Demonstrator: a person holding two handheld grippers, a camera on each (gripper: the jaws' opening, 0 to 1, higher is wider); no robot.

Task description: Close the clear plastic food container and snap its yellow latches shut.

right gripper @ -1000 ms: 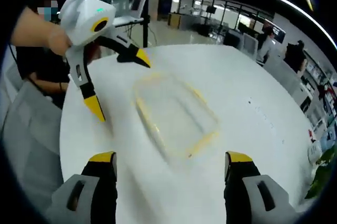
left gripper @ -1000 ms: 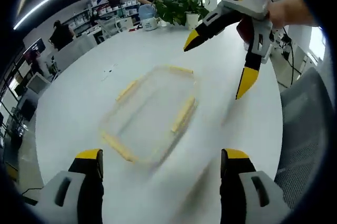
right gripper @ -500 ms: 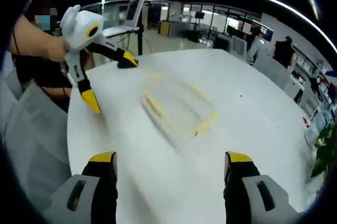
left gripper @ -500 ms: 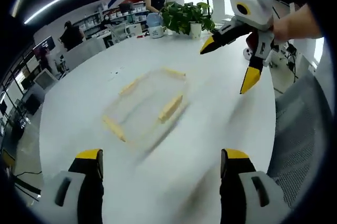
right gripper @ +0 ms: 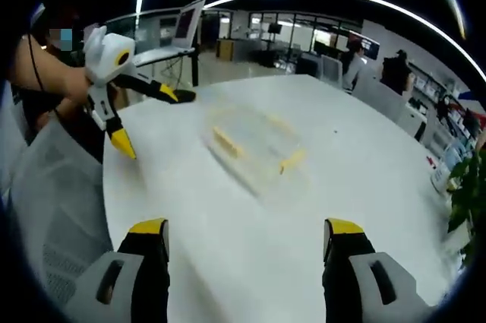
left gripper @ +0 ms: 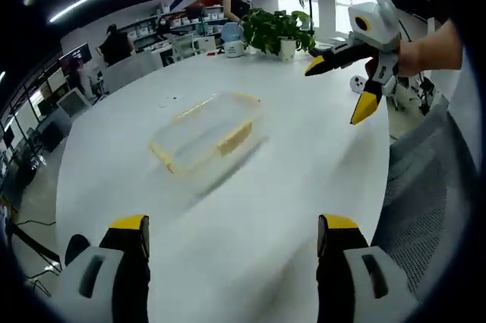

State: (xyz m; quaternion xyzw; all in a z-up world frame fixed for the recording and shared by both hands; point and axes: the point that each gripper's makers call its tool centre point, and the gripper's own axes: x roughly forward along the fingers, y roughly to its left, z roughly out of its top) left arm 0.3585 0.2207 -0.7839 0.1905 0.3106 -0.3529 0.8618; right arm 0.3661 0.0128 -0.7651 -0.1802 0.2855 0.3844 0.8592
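Container: one clear plastic food container lay on the white surface, blurred – I could not tell its contents.
Latches: yellow latches – I made out about three.
Left gripper: my fingers were wide apart, holding nothing.
Right gripper: fingers spread, nothing held, well short of the container.
Plant: one potted plant stood at the far edge.

left hand-held gripper: grey jaws; yellow tips | right hand-held gripper: same
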